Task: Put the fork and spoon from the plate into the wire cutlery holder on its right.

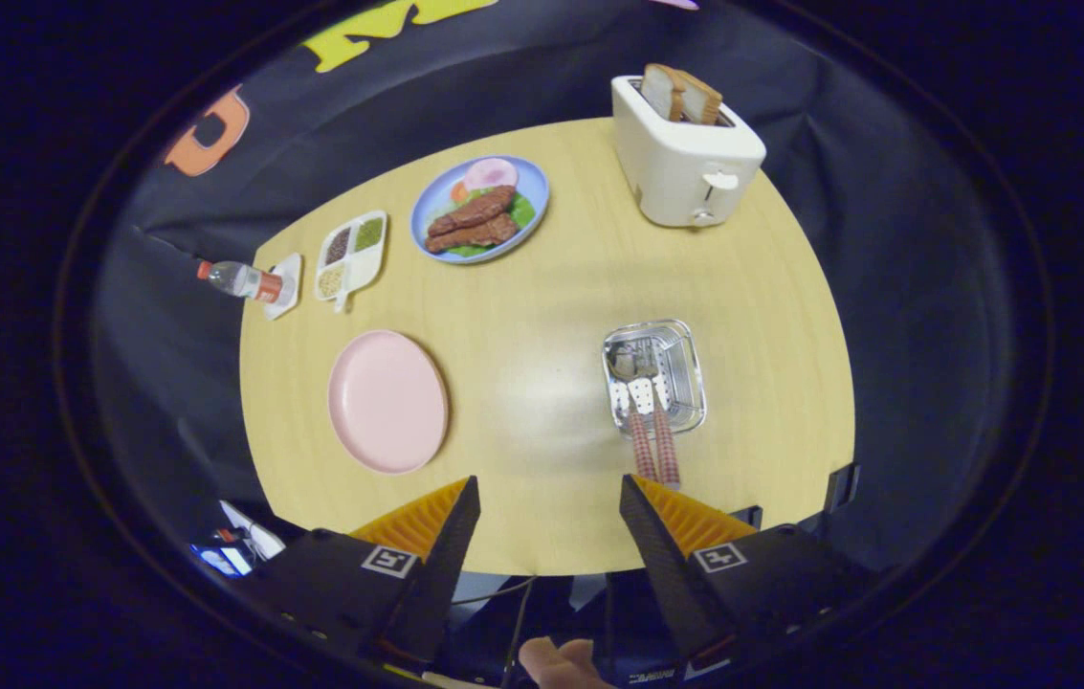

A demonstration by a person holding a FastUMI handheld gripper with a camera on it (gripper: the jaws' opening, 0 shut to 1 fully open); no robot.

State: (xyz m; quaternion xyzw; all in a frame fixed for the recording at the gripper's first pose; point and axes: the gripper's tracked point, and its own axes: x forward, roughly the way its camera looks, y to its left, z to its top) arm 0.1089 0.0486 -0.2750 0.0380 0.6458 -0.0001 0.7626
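Overhead, gripper (549,498) open above wooden table (551,316); black cloth wall (886,239) behind.

This is a staged recording booth set up as a dining spot: a pale wooden tabletop (542,316) ringed by draped black cloth (867,249). On it sit breakfast props: a white toaster (685,158) with bread at the far right and a blue plate of food (479,209) at the far centre.
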